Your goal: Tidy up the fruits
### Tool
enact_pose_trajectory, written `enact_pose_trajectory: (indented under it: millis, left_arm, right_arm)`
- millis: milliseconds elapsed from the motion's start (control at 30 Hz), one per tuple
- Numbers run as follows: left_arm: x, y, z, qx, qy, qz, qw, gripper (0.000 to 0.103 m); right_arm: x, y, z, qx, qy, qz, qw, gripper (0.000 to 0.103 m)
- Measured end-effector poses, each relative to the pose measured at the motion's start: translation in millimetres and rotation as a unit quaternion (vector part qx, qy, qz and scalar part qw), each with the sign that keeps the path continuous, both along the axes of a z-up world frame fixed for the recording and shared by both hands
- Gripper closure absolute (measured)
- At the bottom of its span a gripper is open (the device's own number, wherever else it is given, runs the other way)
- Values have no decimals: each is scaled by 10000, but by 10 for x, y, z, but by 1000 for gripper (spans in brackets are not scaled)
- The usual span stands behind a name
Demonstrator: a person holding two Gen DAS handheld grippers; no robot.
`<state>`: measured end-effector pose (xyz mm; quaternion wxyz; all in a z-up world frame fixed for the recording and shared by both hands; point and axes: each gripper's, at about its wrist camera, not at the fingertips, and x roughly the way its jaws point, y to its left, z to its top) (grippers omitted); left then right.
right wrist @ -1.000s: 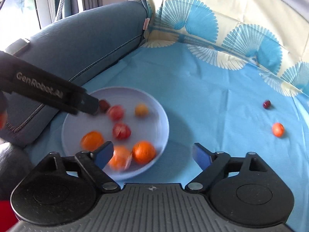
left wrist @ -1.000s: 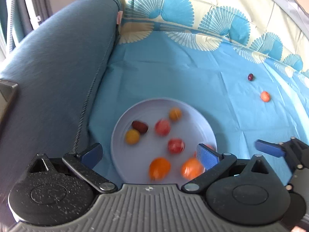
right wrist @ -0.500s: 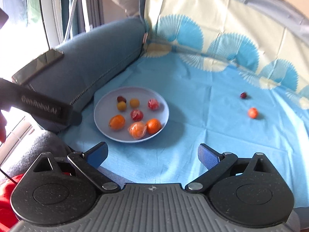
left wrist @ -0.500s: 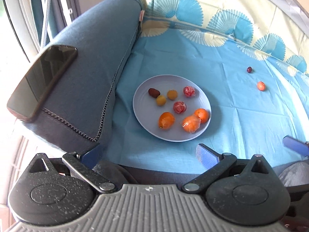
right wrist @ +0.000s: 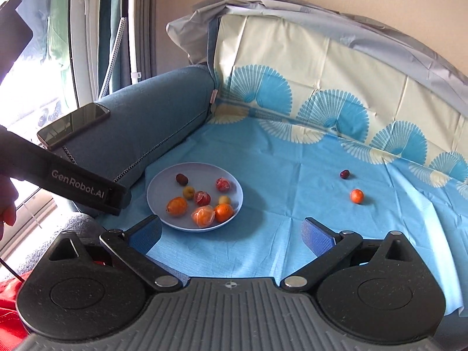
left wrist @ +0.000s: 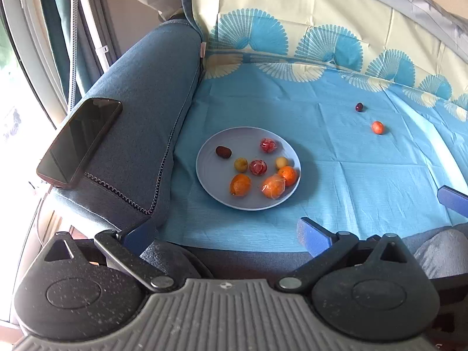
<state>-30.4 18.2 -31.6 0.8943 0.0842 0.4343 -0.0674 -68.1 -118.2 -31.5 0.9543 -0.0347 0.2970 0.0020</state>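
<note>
Both claws wide open, nothing in either

Left claw (left wrist: 228,231) is tilted steeply down with its two blue pads spread far apart and just empty space between them. Right claw (right wrist: 231,234) points down at a gentler angle; its jaws have just been opening and now stand about as wide as they go, nothing caught between them. From the right wrist cam you can see the left claw's black body (right wrist: 73,184) slanting in from the left edge, with part of the person's hand (right wrist: 7,201) at the very edge of the shot gripping it.
</note>
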Motion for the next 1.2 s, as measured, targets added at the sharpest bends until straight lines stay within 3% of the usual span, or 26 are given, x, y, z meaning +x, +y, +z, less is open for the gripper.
enact_pose_trajectory:
  millis: [1200]
  left_arm:
    - [61, -29, -87, 154, 181, -101, 9997, 0]
  right_arm:
    - [36, 4, -54, 50, 96, 26, 9999, 1]
